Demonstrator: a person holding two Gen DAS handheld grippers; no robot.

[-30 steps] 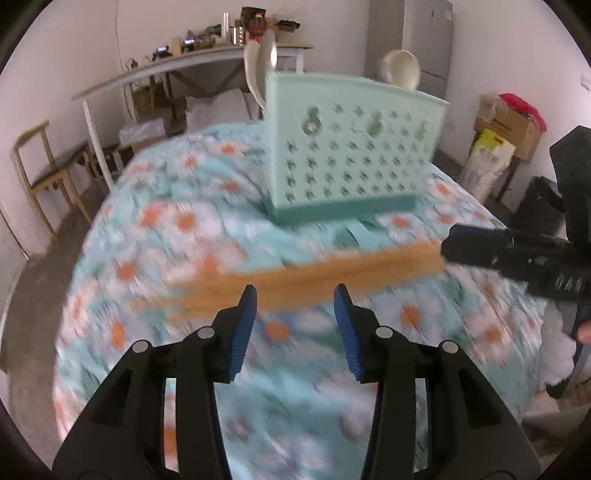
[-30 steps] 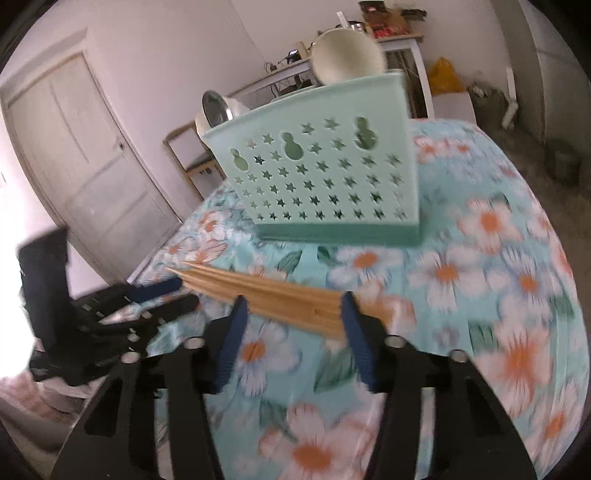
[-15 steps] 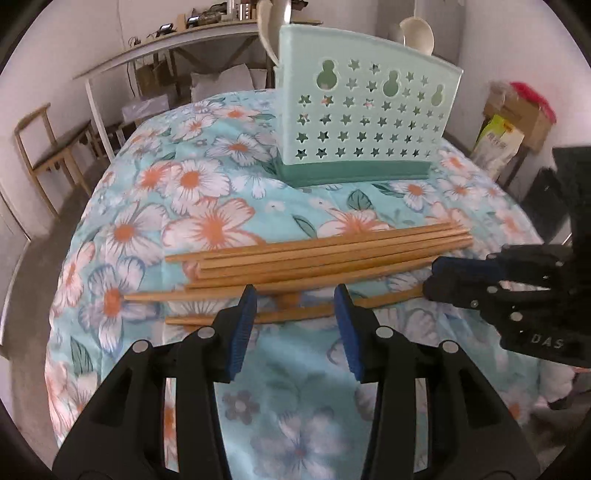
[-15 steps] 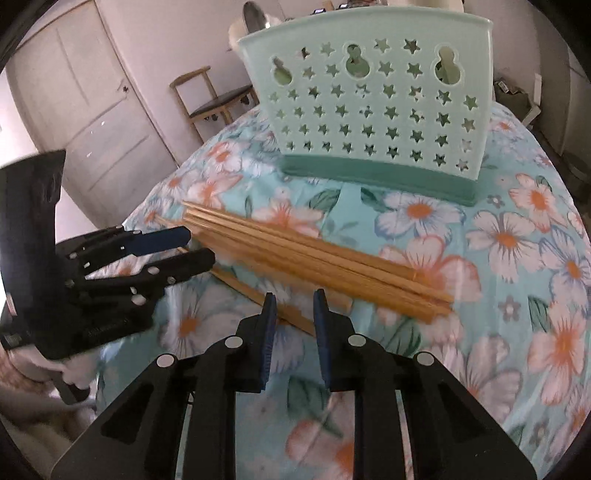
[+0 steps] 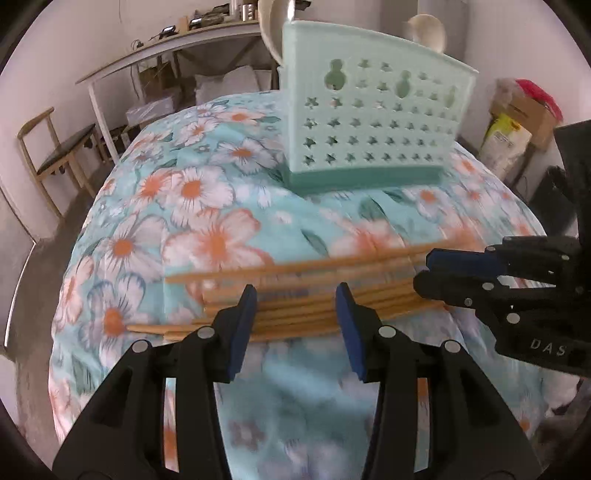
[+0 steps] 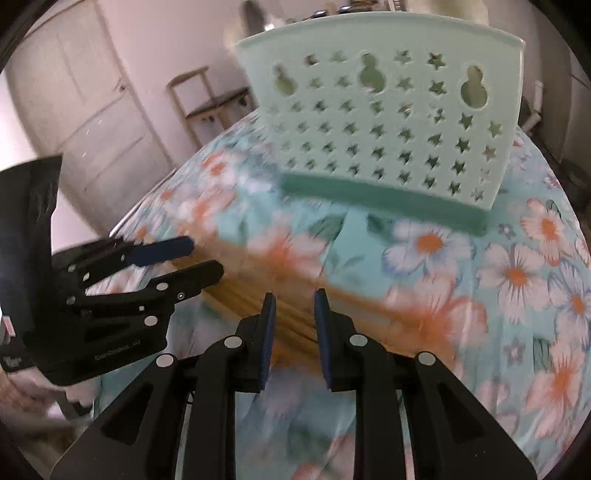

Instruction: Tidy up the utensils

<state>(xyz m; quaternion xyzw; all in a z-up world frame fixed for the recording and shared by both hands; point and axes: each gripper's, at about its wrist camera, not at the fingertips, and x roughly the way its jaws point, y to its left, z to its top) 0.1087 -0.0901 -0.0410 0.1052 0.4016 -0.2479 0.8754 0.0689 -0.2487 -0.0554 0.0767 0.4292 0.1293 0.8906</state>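
Several wooden chopsticks (image 5: pixel 373 273) lie bunched crosswise on the flowered tablecloth (image 5: pixel 184 206), in front of the mint-green star-punched basket (image 5: pixel 373 122). My left gripper (image 5: pixel 295 299) is open, its blue pads low over the middle of the bundle. My right gripper (image 5: pixel 424 271) comes in from the right at the sticks' end. In the right wrist view the right gripper (image 6: pixel 294 308) has its jaws only a narrow gap apart over the chopsticks (image 6: pixel 354 306), without visibly pressing on them. The basket (image 6: pixel 388 122) stands behind, and the left gripper (image 6: pixel 205 258) shows at the left.
Two pale spoon bowls (image 5: pixel 424 26) stick up out of the basket. Off the table's left side are a wooden chair (image 5: pixel 59 147) and a long side table (image 5: pixel 166 48). Cardboard boxes (image 5: pixel 517 114) sit at the right, and a white door (image 6: pixel 85 110) stands behind.
Both grippers have come down closer to the chopsticks. The right jaws have narrowed and moved up to the sticks' end. The spread sticks now lie more tightly bunched.
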